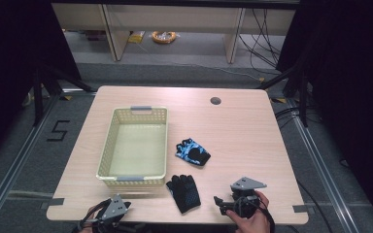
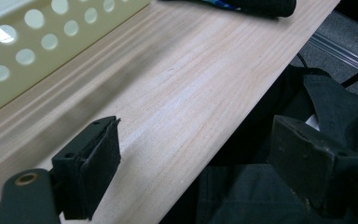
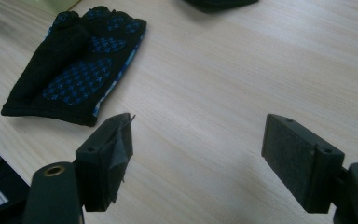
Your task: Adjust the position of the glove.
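The right hand-held gripper [image 3: 198, 154] is hovering, jaws apart, near the black glove [image 3: 74, 65] — the high view is showing a floor-taped "5" [image 1: 58, 131].

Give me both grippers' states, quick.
Left gripper: open, holding nothing, at the table's near edge.
Right gripper: open, empty, beside the black glove.

Basket [image 1: 134, 145] blocked the table's [image 1: 243, 126] left-center, walls upright, open top free. 2 gloves lay flat at basket's 3 and 5 o'clock: patterned glove [image 1: 193, 152] and black glove [image 1: 184, 192], apart, a bare wood lane between them. Right half of table bare. Right gripper [image 1: 219, 203] sat at black glove's 3 o'clock, bare wood between its parted jaws.
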